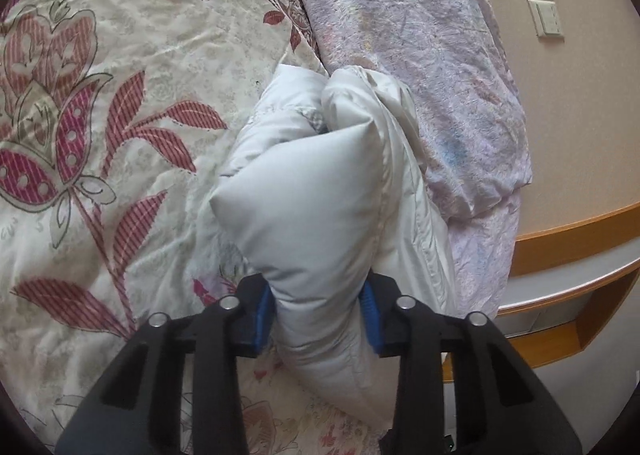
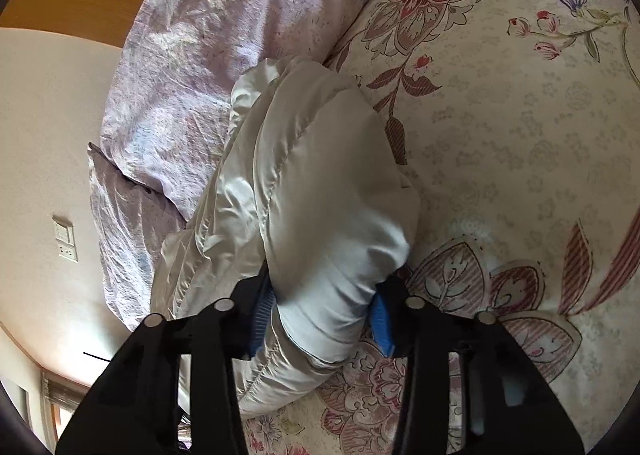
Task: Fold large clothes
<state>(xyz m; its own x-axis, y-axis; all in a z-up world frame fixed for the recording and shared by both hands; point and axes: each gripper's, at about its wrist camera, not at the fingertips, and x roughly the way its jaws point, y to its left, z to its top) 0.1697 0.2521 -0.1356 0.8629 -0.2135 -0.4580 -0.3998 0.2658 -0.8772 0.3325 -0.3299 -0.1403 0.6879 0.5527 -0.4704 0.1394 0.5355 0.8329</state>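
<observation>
Left gripper [image 1: 318,321] clamped on thick fold of white padded jacket [image 1: 320,191], blue pads [image 1: 262,315] pressed into both sides of bunched fabric. Right gripper [image 2: 324,319] likewise closed on puffy bundle of same white padded jacket [image 2: 320,191], blue pads [image 2: 382,321] pinching it. Jacket hung bunched between grippers, above floral bedsheet [image 1: 120,95], far end touching crumpled lilac quilt [image 1: 420,55]. Quilt lay along bed edge, by beige wall [image 1: 568,135]. Wall switch plate [image 1: 546,19] far right in left view. Wooden shelf [image 1: 568,275] near right.
</observation>
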